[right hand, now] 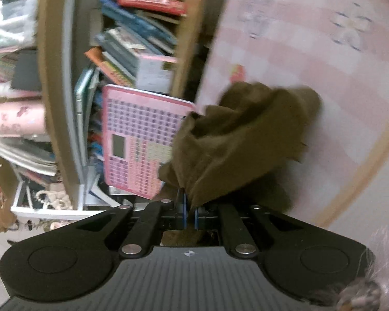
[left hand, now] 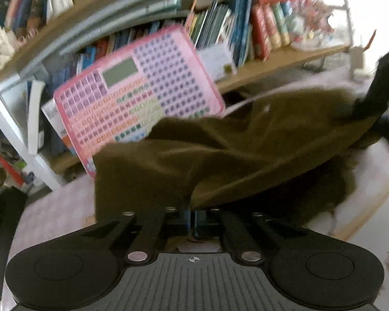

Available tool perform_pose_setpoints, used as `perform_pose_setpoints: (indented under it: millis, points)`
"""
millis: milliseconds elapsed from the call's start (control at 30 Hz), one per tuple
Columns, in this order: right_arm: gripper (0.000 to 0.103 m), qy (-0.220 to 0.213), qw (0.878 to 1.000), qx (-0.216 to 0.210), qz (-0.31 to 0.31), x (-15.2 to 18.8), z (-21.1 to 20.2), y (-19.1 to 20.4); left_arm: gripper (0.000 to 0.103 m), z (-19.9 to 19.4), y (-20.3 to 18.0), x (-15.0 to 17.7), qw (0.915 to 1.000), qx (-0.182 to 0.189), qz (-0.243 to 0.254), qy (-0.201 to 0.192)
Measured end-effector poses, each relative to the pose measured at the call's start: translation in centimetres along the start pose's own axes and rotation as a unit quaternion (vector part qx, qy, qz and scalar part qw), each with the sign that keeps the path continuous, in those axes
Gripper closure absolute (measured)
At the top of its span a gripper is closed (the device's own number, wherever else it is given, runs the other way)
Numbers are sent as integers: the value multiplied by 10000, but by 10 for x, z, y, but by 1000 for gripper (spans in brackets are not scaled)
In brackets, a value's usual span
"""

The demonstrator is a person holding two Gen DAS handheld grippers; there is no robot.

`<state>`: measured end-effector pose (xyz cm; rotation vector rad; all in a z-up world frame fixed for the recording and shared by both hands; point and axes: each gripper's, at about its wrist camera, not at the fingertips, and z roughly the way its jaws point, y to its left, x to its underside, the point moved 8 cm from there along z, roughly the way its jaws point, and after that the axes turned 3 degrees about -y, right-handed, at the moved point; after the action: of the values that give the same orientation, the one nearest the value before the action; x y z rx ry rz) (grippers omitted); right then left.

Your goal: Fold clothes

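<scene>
Both grippers pinch the olive-brown garment (left hand: pixel 246 150): the left gripper (left hand: pixel 193 213) clamps an edge at lower centre, the right gripper (right hand: pixel 190 213) likewise. Cloth bunches mid-frame above a pink checked bedsheet (right hand: pixel 311 39), beside a pink keyboard toy (left hand: pixel 140 90) against the bookshelf (left hand: pixel 272 64).

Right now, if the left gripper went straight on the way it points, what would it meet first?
The left gripper is shut on the olive-brown garment, so the bunched cloth is directly ahead. Beyond it, probably the pink keyboard toy leaning on the bookshelf, though depth is unclear.
</scene>
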<state>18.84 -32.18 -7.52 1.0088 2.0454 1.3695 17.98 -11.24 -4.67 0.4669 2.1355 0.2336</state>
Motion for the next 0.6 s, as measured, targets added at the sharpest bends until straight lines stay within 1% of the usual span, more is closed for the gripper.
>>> perform_pose_setpoints:
  millis: [33, 100, 133, 200, 267, 400, 467, 533, 567, 600]
  points:
    - [90, -2, 9999, 62, 85, -1, -2, -6, 102, -12, -1, -2, 9999, 50, 9, -117]
    - [63, -28, 9995, 184, 267, -3, -6, -18, 102, -37, -3, -6, 9994, 159, 23, -305]
    - [62, -83, 9992, 195, 340, -6, -8, -22, 102, -49, -5, -8, 9990, 217, 26, -390]
    - [62, -198, 9984, 206, 482, -12, -11, -29, 102, -70, -9, -7, 9982, 363, -4, -472]
    - [62, -237, 9979, 267, 532, -16, -11, -33, 102, -86, -17, -1, 9975, 521, 9, -470]
    - [63, -266, 9964, 377, 715, -18, -10, -43, 102, -106, -36, 17, 9966, 755, 56, -321]
    - [63, -267, 9959, 374, 779, -17, -11, -47, 102, -113, -40, 24, 9962, 823, -74, -261]
    - [67, -288, 9954, 385, 834, -18, -13, -50, 102, -117, -41, 28, 9957, 888, -177, -214]
    - [74, -308, 9950, 396, 860, -18, -14, -51, 102, -118, -42, 30, 9954, 916, -206, -189]
    - [90, -328, 9947, 406, 887, -19, -15, -53, 102, -120, -42, 32, 9951, 947, -231, -168]
